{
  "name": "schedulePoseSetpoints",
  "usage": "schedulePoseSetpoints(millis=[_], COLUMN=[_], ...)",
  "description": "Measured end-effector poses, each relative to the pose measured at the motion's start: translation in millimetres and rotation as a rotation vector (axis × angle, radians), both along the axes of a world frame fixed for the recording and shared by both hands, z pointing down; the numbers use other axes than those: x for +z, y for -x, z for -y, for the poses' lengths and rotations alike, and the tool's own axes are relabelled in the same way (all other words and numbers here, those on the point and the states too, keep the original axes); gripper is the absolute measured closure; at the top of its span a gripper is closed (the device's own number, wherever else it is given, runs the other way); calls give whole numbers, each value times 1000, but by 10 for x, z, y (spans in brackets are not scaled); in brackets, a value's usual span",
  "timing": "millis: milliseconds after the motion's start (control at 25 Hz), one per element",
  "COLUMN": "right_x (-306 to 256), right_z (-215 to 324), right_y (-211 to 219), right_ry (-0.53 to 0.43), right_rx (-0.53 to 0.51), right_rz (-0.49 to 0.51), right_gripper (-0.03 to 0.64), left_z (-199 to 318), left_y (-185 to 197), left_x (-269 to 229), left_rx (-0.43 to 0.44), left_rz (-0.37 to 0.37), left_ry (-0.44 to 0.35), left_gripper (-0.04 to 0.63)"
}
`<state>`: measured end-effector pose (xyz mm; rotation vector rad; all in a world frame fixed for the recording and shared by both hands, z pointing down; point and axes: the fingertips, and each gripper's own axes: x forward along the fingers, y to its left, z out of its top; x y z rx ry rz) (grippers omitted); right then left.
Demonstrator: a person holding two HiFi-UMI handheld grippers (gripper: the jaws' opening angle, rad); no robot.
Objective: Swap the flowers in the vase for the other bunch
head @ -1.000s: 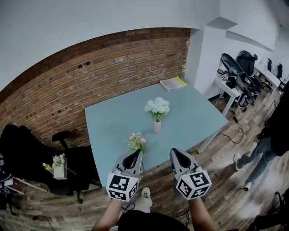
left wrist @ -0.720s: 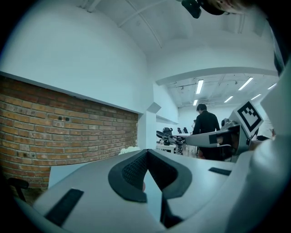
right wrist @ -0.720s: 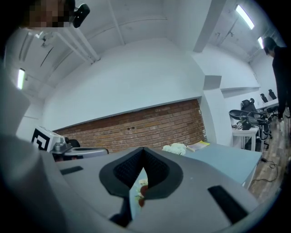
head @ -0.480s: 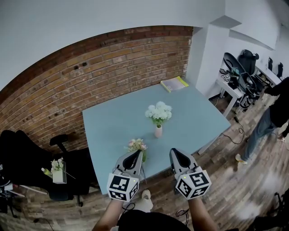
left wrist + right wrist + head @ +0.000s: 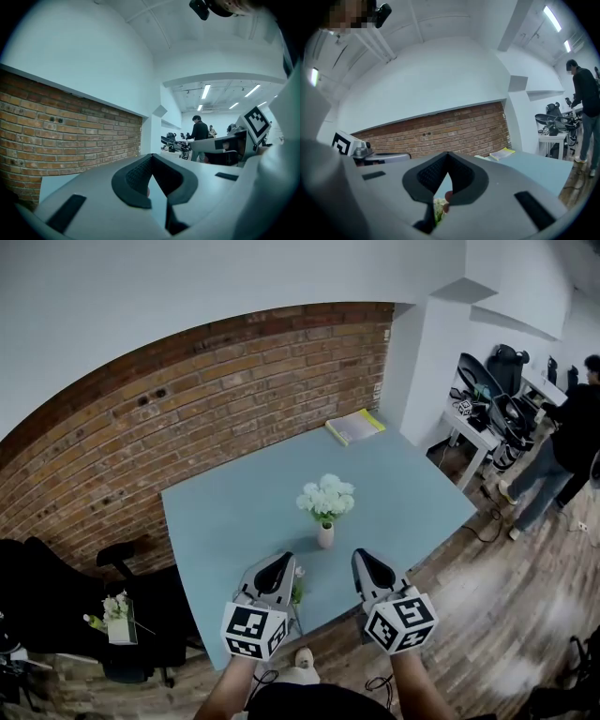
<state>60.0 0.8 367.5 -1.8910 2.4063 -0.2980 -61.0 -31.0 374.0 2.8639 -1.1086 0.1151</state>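
Head view from above: a pale blue surface (image 5: 234,512) with a small slim vase (image 5: 325,536) standing upright at about its middle. The vase holds a round head of white flowers (image 5: 326,498), much wider than the vase itself. The other bunch (image 5: 297,589) lies on the surface on the near side of the vase, a little to its left, close to the near edge and partly hidden under the left claw (image 5: 278,563). The right claw (image 5: 366,563) hovers on the near side of the vase too, a little to its right. A book (image 5: 354,426) lies well beyond the vase, and a brick wall (image 5: 187,399) rises beyond that.

Both claws are clenched with nothing gripped; each claw's own view shows its tips meeting. Neither one touches the vase.

Likely risks: the vase looks light and top-heavy, so a claw pulling the stems out at a slant, with nothing steadying the vase, could tip it over. A clenched claw pushed at the blooms would only shove them, so it must release first. The left claw sits right over the other bunch, and a careless sweep could knock that bunch off the near edge
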Motion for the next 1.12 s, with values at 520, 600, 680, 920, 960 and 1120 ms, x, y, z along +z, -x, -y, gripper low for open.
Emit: schedulePoseSetpoints(millis=[520,600,680,920,960,1120], right_x=[-8,-23,-38,55,75,112], right_z=[516,583,641,778,796,854], right_y=[-34,-36,-37,-36,-36,-22], right_ry=[26,25,22,36,40,55], right_rx=[29,35,40,62,64,71], right_rz=[-37,-35,-40,-47,-47,-48], right_gripper=[604,604,604,604,604,604], left_z=[656,736,801,941,960,1035], left_y=[-53,-66,-90,-99,-95,-59], left_x=[-36,-15,-3,53,58,74], left_rx=[47,53,63,81,81,79], left_rz=[-54,-56,-61,-57,-57,-60], left_ry=[33,37,39,42,43,54], left_gripper=[595,595,595,595,595,595])
